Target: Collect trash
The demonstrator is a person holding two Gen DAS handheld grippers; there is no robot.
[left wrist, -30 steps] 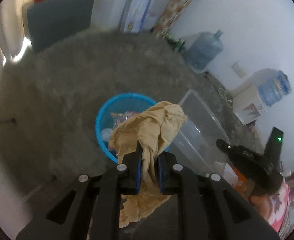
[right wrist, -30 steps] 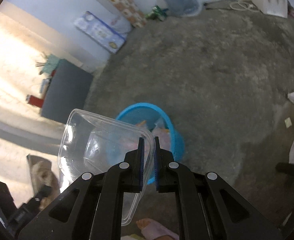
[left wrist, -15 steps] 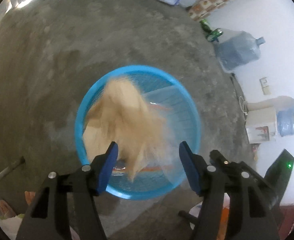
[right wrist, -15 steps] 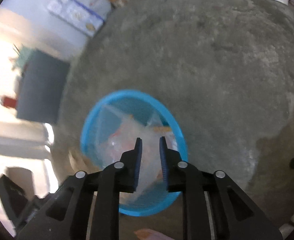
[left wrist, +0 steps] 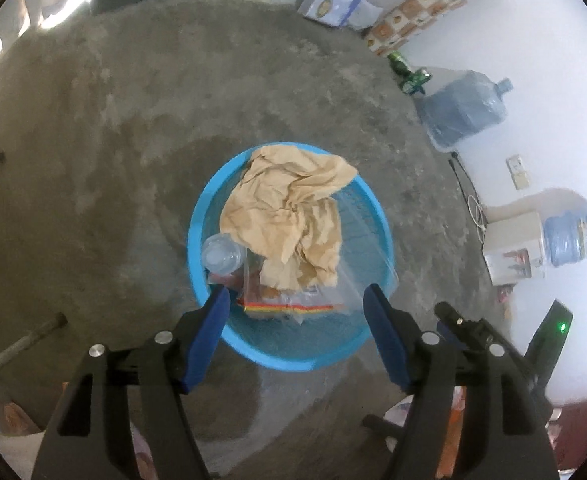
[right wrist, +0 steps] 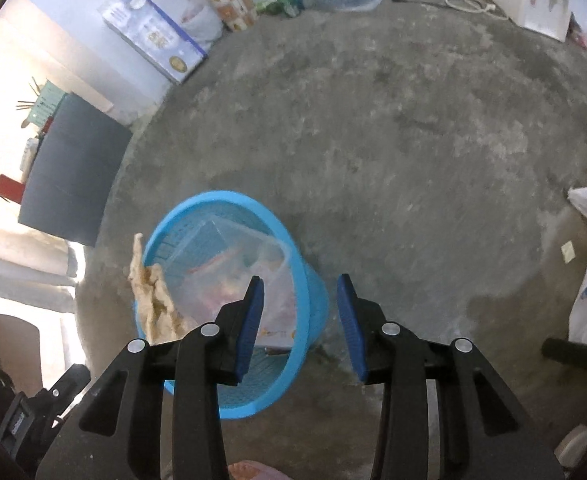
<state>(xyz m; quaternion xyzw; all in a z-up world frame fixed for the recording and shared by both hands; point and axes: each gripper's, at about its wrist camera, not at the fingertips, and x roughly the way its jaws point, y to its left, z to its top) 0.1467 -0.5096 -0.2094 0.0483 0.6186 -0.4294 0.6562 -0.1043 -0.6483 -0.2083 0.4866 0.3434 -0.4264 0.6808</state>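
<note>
Left gripper [left wrist: 295, 312] above blue basket [left wrist: 197, 236], jaws wide apart, holding nothing. Right gripper [right wrist: 299, 314] same. Brown paper [left wrist: 289, 216], clear box [right wrist: 233, 264] inside basket.

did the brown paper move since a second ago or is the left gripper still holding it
Yes. The crumpled brown paper has dropped from the left gripper, whose jaws now stand wide apart, down into the blue basket, draping over its far rim.
</note>
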